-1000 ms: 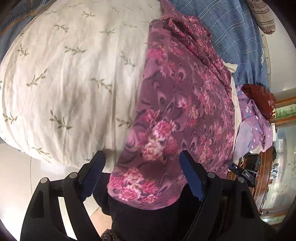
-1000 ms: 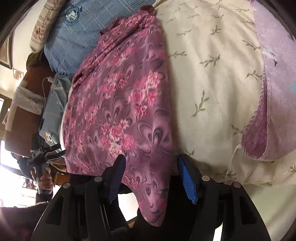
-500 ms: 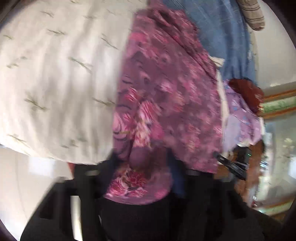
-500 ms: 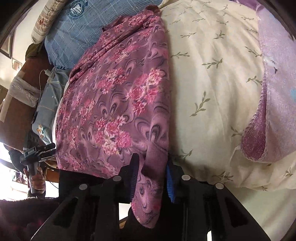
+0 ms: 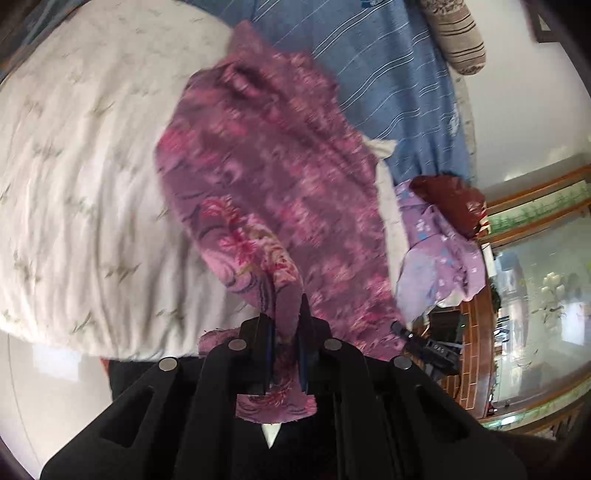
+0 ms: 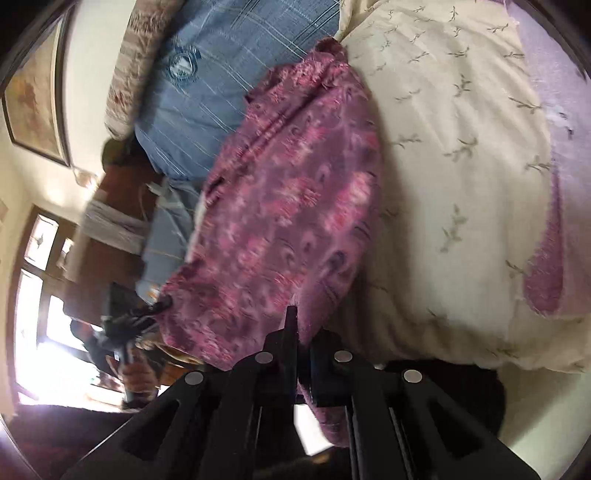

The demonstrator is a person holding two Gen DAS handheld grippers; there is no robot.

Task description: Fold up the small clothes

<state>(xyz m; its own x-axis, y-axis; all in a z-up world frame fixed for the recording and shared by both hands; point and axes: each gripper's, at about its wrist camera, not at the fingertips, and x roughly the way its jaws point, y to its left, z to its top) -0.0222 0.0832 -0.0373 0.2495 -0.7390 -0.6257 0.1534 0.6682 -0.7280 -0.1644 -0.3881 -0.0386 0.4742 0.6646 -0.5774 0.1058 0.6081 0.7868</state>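
Note:
A purple floral garment (image 5: 266, 177) lies lengthwise on a cream quilt with a leaf print (image 5: 81, 177). My left gripper (image 5: 286, 314) is shut on the garment's near hem, with cloth bunched between the jaws and hanging below them. In the right wrist view the same garment (image 6: 295, 206) shows, and my right gripper (image 6: 303, 332) is shut on its other near corner, at the quilt's (image 6: 454, 184) front edge. Both near corners are lifted off the quilt. The garment's far end rests by a blue pillow (image 5: 388, 74).
A lilac floral garment (image 5: 439, 240) and a dark red item (image 5: 450, 199) lie right of the purple one. A lilac towel (image 6: 554, 184) lies on the quilt's right side. A striped bolster (image 5: 458, 33) sits at the head. Wooden furniture and a window stand beyond the bed.
Both grippers went from open around the garment's near hem to shut on it. They have since lifted the hem and the cloth is bunching toward the far end.

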